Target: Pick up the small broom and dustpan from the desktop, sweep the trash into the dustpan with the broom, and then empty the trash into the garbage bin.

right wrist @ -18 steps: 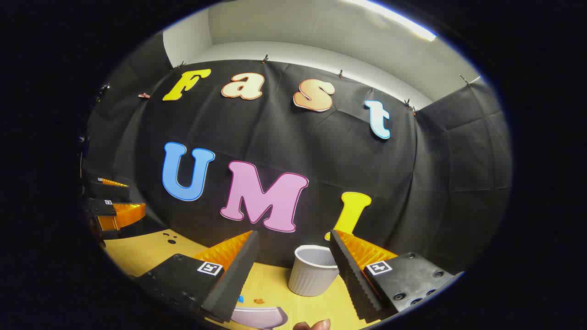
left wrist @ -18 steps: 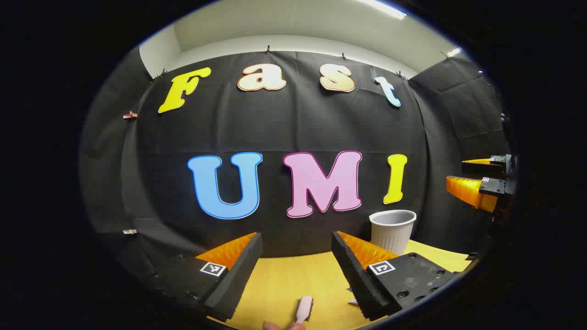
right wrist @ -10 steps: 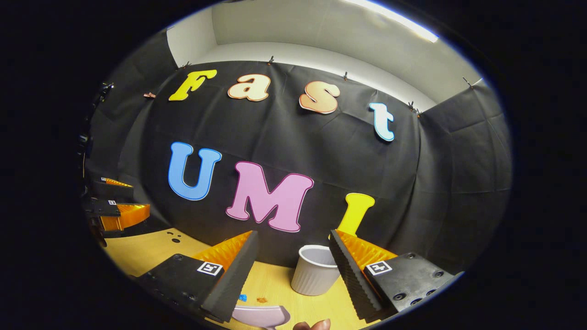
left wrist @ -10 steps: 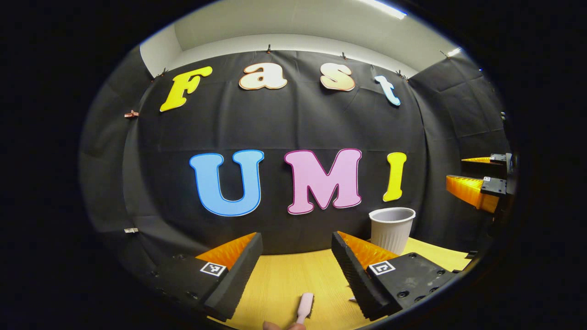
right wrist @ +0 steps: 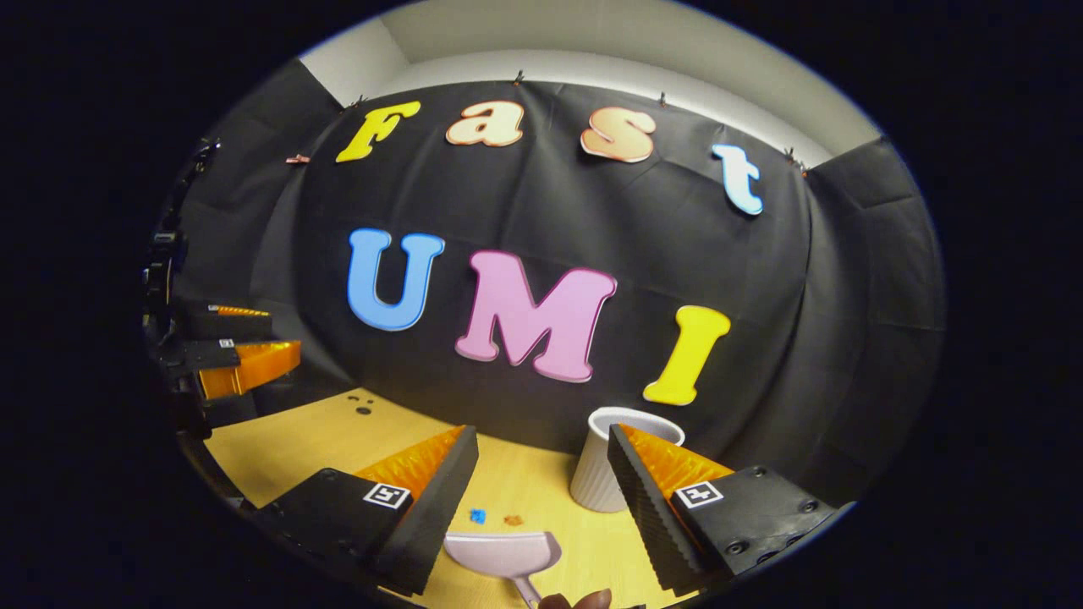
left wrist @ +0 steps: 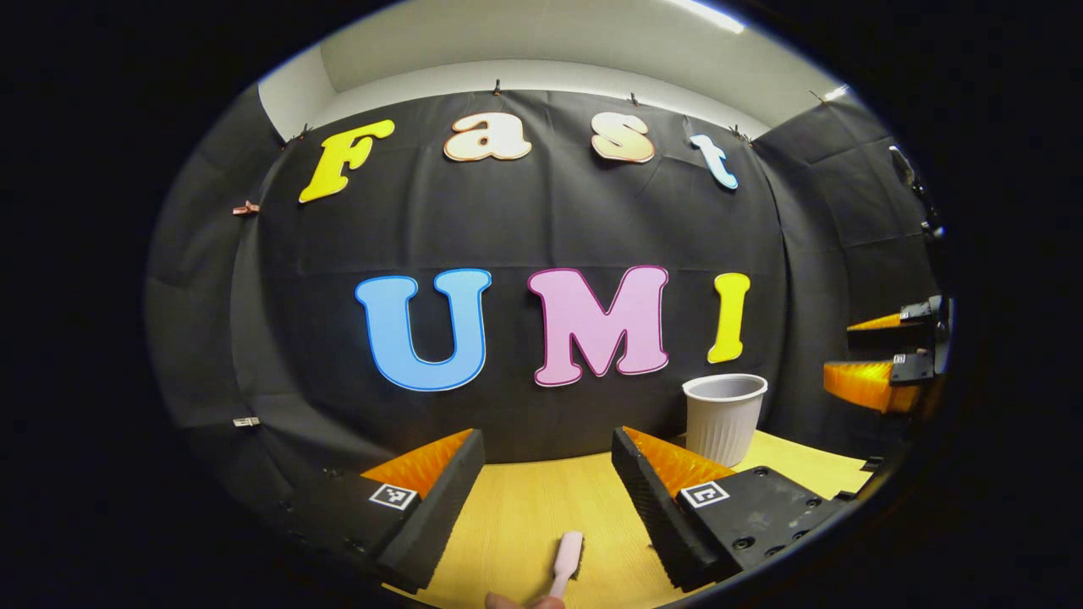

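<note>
The jaws of the left gripper (left wrist: pixel 548 461) stand wide apart with nothing between them, above the yellow wooden counter (left wrist: pixel 525 516); the pale pink small broom (left wrist: pixel 565 562) lies flat on the counter below the gap, its handle running toward the bottom edge of the left gripper view, where a fingertip (left wrist: pixel 508 601) shows. The jaws of the right gripper (right wrist: pixel 541 461) are likewise spread and hold nothing. Below them in the right gripper view the pale dustpan (right wrist: pixel 504 554) rests on the counter, its broad pan toward the booth wall and its handle toward the camera, with a fingertip (right wrist: pixel 575 600) just beside the handle's end. Two small bits of trash, a blue scrap (right wrist: pixel 477 515) and an orange scrap (right wrist: pixel 513 520), lie on the counter just beyond the dustpan's front edge. The white ribbed garbage bin (left wrist: pixel 724 418) stands upright near the back wall, to the right of the left gripper and partly behind the right gripper's right finger. Each gripper appears at the edge of the other's view, jaws apart.
</note>
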